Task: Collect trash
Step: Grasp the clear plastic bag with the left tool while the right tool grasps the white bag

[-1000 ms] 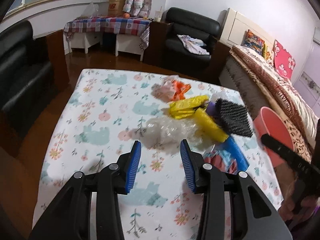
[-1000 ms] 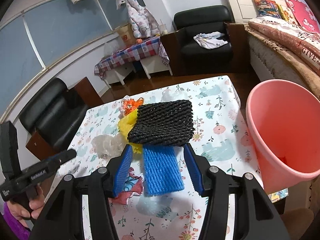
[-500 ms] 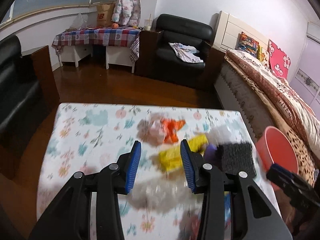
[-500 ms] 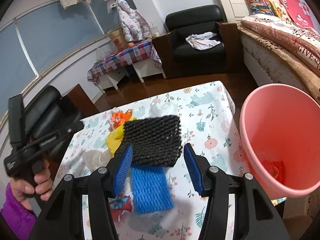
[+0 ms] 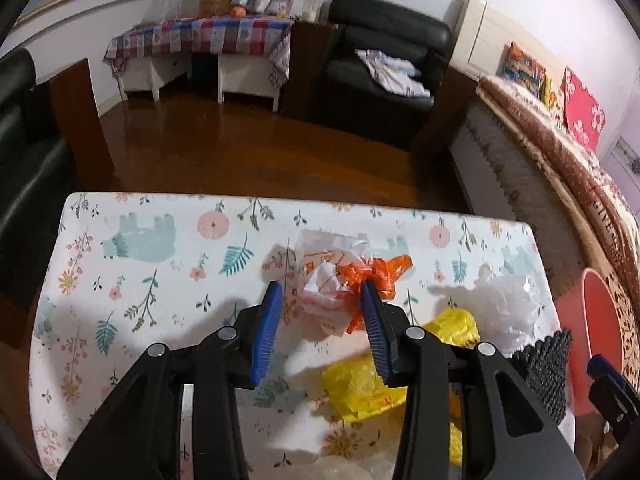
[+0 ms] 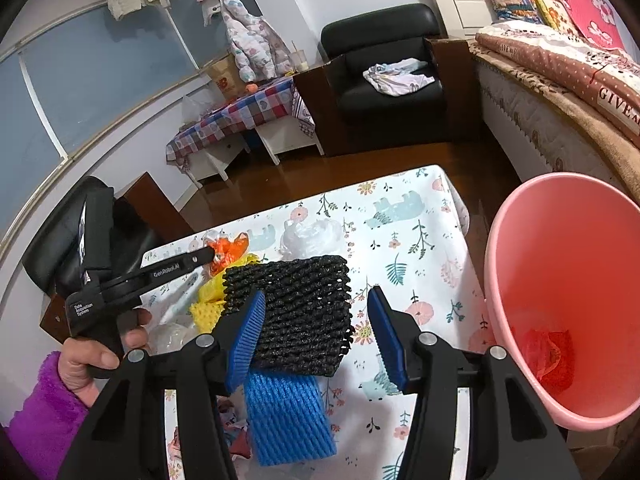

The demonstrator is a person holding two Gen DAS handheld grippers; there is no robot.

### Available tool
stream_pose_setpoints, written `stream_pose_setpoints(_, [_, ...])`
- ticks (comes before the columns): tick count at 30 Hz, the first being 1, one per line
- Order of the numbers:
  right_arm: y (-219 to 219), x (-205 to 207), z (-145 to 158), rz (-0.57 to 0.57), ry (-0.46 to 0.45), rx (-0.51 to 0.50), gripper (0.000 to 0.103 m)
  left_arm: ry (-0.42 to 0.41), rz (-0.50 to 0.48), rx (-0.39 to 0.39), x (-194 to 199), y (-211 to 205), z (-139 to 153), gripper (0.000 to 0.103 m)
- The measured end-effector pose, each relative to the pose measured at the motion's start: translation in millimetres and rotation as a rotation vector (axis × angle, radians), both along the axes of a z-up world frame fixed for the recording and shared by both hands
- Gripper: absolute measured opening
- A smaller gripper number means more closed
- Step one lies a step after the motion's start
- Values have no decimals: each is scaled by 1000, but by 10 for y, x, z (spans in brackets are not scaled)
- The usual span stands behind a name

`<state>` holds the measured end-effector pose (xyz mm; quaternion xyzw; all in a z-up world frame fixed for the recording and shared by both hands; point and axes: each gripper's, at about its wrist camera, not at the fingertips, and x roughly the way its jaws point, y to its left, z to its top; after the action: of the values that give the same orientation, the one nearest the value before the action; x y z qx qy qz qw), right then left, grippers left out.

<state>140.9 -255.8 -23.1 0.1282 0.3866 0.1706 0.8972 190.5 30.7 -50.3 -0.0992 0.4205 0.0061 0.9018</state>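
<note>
On the floral tablecloth (image 5: 152,264) lies a pile of trash. My left gripper (image 5: 320,292) has its jaws opening around a white and orange plastic bag (image 5: 328,288); the bag sits between the tips, and no pad presses it. In the right wrist view that same left gripper's finger (image 6: 180,266) reaches the orange bag (image 6: 230,250). My right gripper (image 6: 316,296) stands open around a black foam net (image 6: 300,304), its left pad overlapping the net's edge and its right pad apart from it. A blue foam net (image 6: 284,416) lies under the black one.
A pink bin (image 6: 516,220) stands off the table's right edge with a red wrapper (image 6: 548,352) inside. Yellow bags (image 5: 360,384) and a clear bag (image 5: 508,304) lie beside the pile. A hand (image 6: 100,344) in a purple sleeve holds the left gripper. Beyond are wooden floor, a black armchair and a bed.
The left gripper has moved forward over the table, from the crumpled clear plastic to the white and orange bag. The right gripper has come closer, so the black net now sits between its fingers.
</note>
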Motion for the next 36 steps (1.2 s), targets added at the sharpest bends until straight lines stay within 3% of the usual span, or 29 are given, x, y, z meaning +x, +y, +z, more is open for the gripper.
stream_pose_setpoints(8, [62, 109, -71, 8, 22, 7, 56, 5, 1, -60, -13, 89, -12, 43])
stream_pose_setpoints(11, [108, 203, 0, 15, 6, 12, 59, -2, 6, -51, -16, 114, -17, 49])
stream_pose_setpoints(15, [239, 401, 79, 37, 7, -2, 61, 18, -15, -124, -29, 143, -30, 49])
stream_pose_setpoints(18, [340, 653, 96, 43, 52, -29, 61, 23, -53, -180, -22, 133, -24, 49])
stream_pose_setpoints(21, [449, 882, 46, 54, 110, -46, 61, 4, -65, -136, -14, 77, -24, 49])
stream_pose_setpoints(26, [540, 1182, -170, 38, 216, -87, 61, 3, -99, -145, 16, 6, -15, 49])
stream_pose_setpoints(31, [551, 1347, -411, 56, 308, -63, 61, 1, -124, -147, 73, -92, -5, 49])
stream_pose_setpoints(32, [552, 1362, -453, 66, 322, -48, 59, -2, -131, -147, 79, -114, -5, 49])
stream_pose_setpoints(33, [550, 1366, -469, 70, 324, -38, 48, -5, -139, -142, 95, -144, -1, 49])
stream_pose_setpoints(36, [528, 1354, -484, 84, 315, -16, 41, -24, -153, -121, 83, -216, 11, 43])
